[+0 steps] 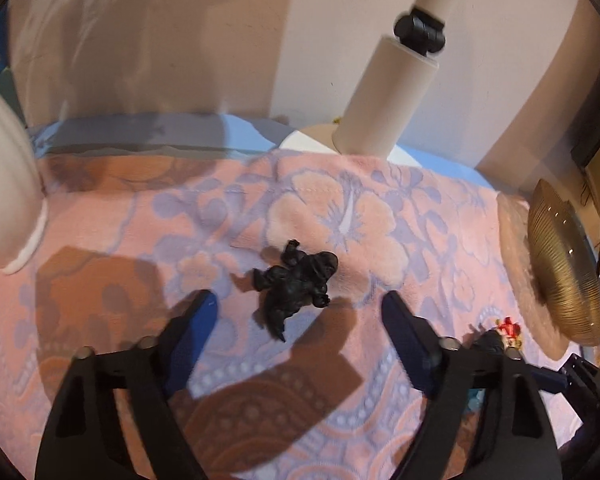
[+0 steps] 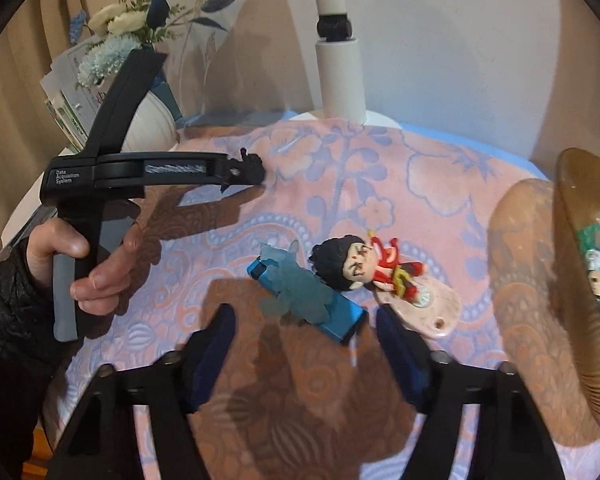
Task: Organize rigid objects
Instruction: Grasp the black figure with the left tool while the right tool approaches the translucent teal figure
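Observation:
A black gorilla figurine lies on the pink flowered blanket. My left gripper stands open around its near end, pads clear of it on both sides. In the right wrist view that left gripper reaches in from the left, held by a hand, with the black figurine at its tip. My right gripper is open just short of a blue box with a translucent blue-grey figure lying on it. A black-haired doll in red on a pink base lies beside the box.
A ribbed gold bowl with small figures inside stands at the right edge, also the gold bowl. A white lamp pole rises at the back. A white vase with blue and white flowers stands back left.

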`<action>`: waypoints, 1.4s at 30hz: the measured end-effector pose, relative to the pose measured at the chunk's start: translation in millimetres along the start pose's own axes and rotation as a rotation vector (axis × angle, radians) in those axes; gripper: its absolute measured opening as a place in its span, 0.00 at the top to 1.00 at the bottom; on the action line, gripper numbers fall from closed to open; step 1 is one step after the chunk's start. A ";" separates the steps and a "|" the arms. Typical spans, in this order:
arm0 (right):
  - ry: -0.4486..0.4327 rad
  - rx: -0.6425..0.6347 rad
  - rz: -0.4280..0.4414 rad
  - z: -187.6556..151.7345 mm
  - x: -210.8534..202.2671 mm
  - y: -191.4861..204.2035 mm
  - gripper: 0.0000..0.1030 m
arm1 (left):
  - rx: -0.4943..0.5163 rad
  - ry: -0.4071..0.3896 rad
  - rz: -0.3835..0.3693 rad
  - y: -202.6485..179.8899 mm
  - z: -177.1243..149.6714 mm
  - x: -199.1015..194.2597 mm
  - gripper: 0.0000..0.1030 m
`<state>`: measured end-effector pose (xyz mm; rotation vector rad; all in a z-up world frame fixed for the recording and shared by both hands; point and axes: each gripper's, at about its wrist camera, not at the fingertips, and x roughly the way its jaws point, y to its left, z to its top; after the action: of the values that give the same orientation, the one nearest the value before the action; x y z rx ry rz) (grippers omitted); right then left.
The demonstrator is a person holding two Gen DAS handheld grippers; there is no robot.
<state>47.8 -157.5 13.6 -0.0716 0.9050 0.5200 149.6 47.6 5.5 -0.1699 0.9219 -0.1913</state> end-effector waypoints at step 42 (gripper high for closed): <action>-0.017 0.099 -0.026 -113.3 -74.1 -41.5 0.51 | -0.003 -0.120 -0.031 -135.9 -161.6 -83.4 0.67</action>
<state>-53.2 -254.5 -6.8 0.0113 0.9112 0.4505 -41.6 -74.8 4.9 -0.1967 0.8008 -0.2060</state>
